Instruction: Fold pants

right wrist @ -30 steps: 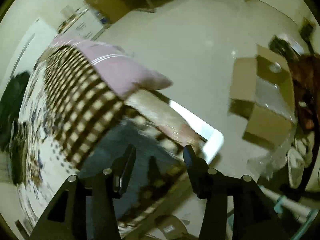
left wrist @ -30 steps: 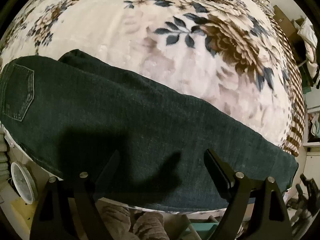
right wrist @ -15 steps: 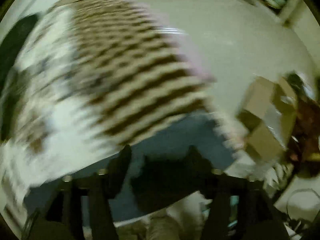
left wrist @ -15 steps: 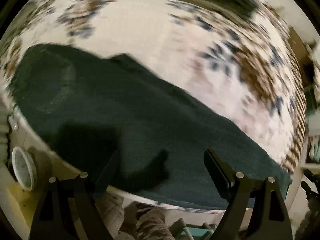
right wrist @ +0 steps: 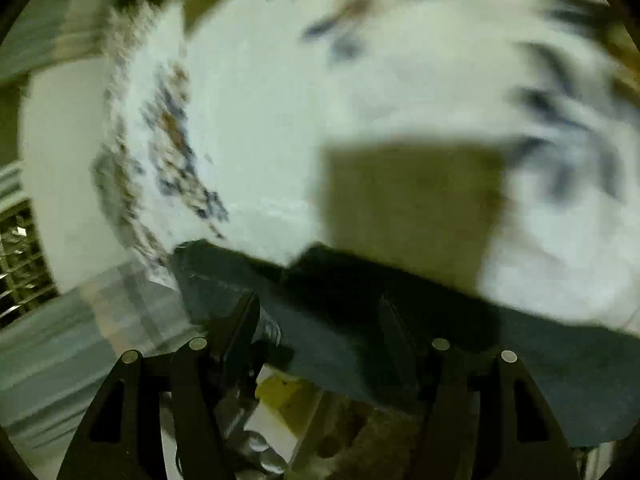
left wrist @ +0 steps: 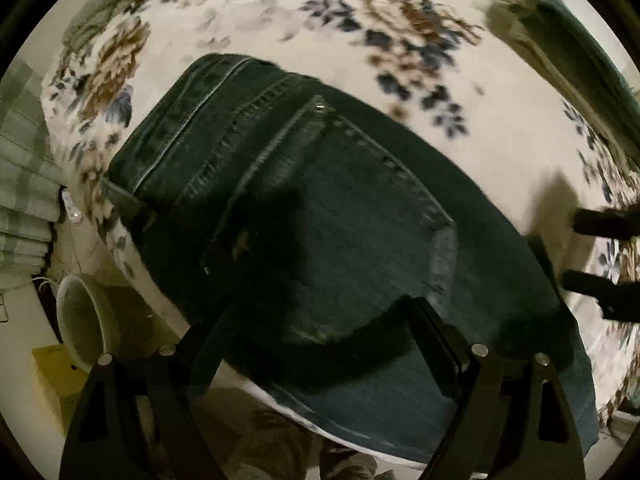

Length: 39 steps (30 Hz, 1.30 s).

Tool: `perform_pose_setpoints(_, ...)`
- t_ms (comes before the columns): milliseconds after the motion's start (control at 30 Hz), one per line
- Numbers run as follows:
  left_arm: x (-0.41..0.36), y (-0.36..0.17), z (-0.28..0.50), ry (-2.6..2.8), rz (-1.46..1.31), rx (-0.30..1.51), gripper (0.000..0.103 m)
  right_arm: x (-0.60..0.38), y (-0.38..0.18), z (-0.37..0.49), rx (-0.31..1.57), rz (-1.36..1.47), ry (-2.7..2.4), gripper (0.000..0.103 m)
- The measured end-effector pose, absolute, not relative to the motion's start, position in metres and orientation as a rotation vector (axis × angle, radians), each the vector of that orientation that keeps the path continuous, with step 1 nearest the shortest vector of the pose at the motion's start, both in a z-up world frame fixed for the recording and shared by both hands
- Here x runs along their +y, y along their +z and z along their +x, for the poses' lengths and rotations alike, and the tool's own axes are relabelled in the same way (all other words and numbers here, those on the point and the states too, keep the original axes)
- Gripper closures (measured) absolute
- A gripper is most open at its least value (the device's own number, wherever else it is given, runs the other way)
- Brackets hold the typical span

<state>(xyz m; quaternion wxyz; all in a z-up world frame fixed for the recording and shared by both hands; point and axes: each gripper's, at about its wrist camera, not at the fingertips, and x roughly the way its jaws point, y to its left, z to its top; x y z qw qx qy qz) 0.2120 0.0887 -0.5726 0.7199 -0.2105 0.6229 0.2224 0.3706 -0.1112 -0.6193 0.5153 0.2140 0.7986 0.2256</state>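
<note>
Dark denim pants (left wrist: 312, 216) lie flat on a floral blanket (left wrist: 280, 12), waistband at the upper left, back pocket showing, along the bed's near edge. My left gripper (left wrist: 320, 312) is open just above the seat of the pants, holding nothing. The right gripper's two black fingers (left wrist: 600, 224) enter the left wrist view at the right edge, over the blanket beside the pants. In the blurred right wrist view my right gripper (right wrist: 316, 312) is open over the near edge of the pants (right wrist: 560, 372), holding nothing.
A white bucket (left wrist: 80, 332) and a yellow box (left wrist: 52, 372) stand on the floor below the bed's left corner. Folded pale cloth (left wrist: 20, 184) is stacked at the left. Other clothes (left wrist: 560, 28) lie at the blanket's far right.
Both grippers have swung left along the bed. The left one has come close over the waist end of the pants. The right one has turned from the floor and striped bedding to the pants' edge.
</note>
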Motion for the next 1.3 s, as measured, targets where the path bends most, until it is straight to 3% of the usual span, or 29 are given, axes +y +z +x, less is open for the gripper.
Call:
perform_pose_setpoints(67,0.096,-0.579,0.213,0.479,-0.483,1.389,0.017,-0.083,-0.638,0.375,1.989,0.443,0.491,0.039)
perform_pose_setpoints(100,0.098,-0.581,0.212,0.470,-0.491,1.390,0.017,-0.071,-0.649,0.375,2.030,0.389,0.464,0.044)
perform_pose_setpoints(133,0.100,-0.583,0.213,0.460,-0.497,1.394,0.017,-0.066,-0.657,0.373,2.056,0.369,0.438,0.070)
perform_pose_setpoints(167,0.102,-0.584,0.212,0.452,-0.500,1.397,0.017,-0.065,-0.664,0.370,2.075,0.353,0.390,0.087)
perform_pose_setpoints(233,0.103,-0.586,0.212,0.436,-0.497,1.400,0.017,-0.063,-0.668,0.369,2.070,0.340,0.321,0.095)
perform_pose_setpoints(367,0.115,-0.587,0.200,0.405,-0.518,1.400,0.017,-0.068,-0.628,0.378,1.911,0.303,0.235,0.096)
perform_pose_setpoints(667,0.157,-0.588,0.152,0.456,-0.636,1.436,0.017,-0.088,-0.632,0.396,1.901,0.491,0.192,0.096)
perform_pose_setpoints(767,0.180,-0.577,0.142,0.488,-0.692,1.411,0.017,-0.115,-0.626,0.409,1.853,0.570,0.204,0.093)
perform_pose_setpoints(833,0.194,-0.566,0.141,0.514,-0.711,1.370,0.017,-0.125,-0.615,0.410,1.826,0.564,0.237,0.065)
perform_pose_setpoints(867,0.200,-0.563,0.143,0.521,-0.724,1.354,0.017,-0.125,-0.611,0.411,1.827,0.554,0.247,0.061)
perform_pose_setpoints(1133,0.242,-0.578,0.175,0.609,-0.898,1.302,0.017,-0.110,-0.616,0.392,1.887,0.471,0.310,0.060)
perform_pose_setpoints(1200,0.254,-0.596,0.179,0.598,-0.990,1.281,0.019,-0.110,-0.620,0.388,1.887,0.505,0.310,0.051)
perform_pose_setpoints(1267,0.261,-0.601,0.171,0.611,-1.042,1.231,0.042,-0.104,-0.625,0.384,1.889,0.548,0.319,0.037)
perform_pose_setpoints(1300,0.266,-0.599,0.163,0.625,-1.056,1.188,0.074,-0.104,-0.627,0.383,1.891,0.568,0.324,0.027)
